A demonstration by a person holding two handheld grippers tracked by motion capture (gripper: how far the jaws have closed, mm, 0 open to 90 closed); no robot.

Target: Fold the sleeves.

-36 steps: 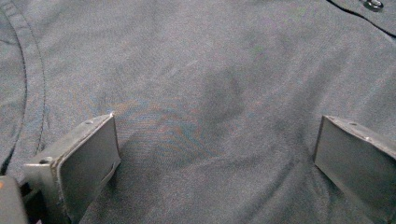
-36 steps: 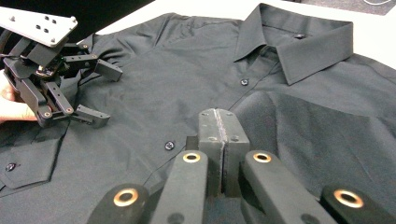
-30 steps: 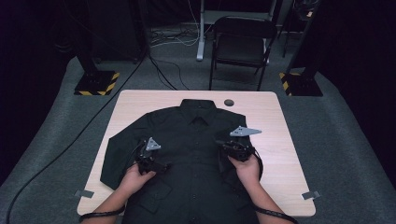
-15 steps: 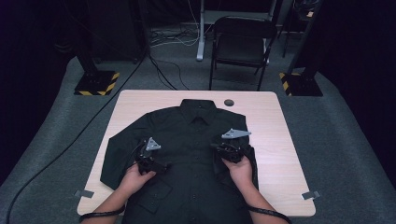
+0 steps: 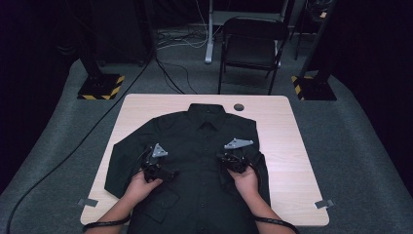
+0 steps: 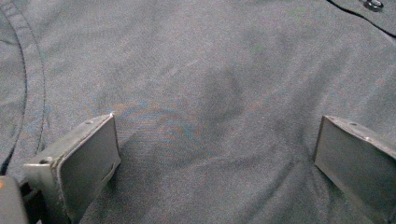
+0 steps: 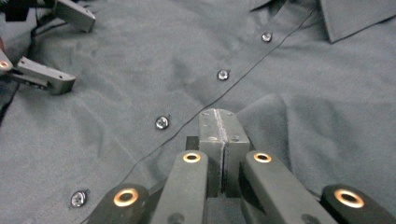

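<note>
1. While the right gripper (image 7: 218,116) hangs low over the shirt (image 5: 204,161), its jaws are pressed flat together with no cloth between them; the fabric lies directly under and ahead of the tips, bunched into a low fold just past them on the collar side.
2. Just beyond those tips runs the button strip (image 7: 219,95), a seam crossing slantwise from lower left to upper right in the right gripper view, with one button (image 7: 162,122) close beside the tips and another (image 7: 223,74) farther along toward the collar (image 7: 355,18). That strip follows the shirt's long axis, collar far, hem near the person.
3. Across the strip from the right gripper sits the left gripper (image 5: 160,170), its jaws spread wide and empty, plain smooth cloth spanning the gap between them and a sleeve seam (image 6: 42,93) curving off to one side.
4. My guess is that the right hand (image 5: 243,180) is the nearer one to the strip and the fold, so any pinch there falls to it, but the jaws would have to open first.
5. Farthest off, beyond the collar, a small round dark spot (image 5: 238,107) lies on the table (image 5: 292,141), well apart from both grippers.
</note>
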